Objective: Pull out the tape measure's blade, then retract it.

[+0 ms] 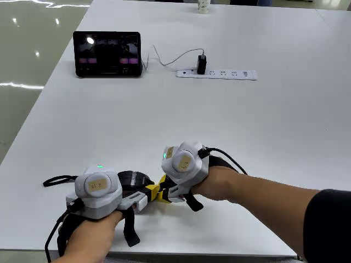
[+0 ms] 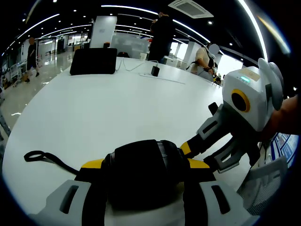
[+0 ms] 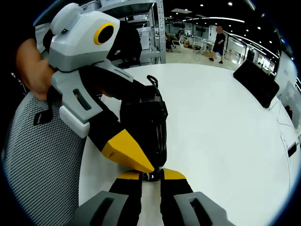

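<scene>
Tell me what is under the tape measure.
The white table lies beneath the tape measure, which sits between the left gripper's jaws. Its black strap trails across the tabletop. The case hides its own underside, so whether it touches the table cannot be told.

Two hand-held grippers show at the lower centre of the head view, the left hand-held gripper (image 1: 140, 190) and the right hand-held gripper (image 1: 159, 192), with one tape measure (image 1: 131, 178) between them. The one desk (image 1: 247, 126) also carries one tablet (image 1: 107, 53) at the upper left, one power strip (image 1: 230, 73) at the upper centre with one charger (image 1: 202, 63) plugged into it and one cable (image 1: 170, 59), and one cup (image 1: 204, 5) at the top edge.
</scene>
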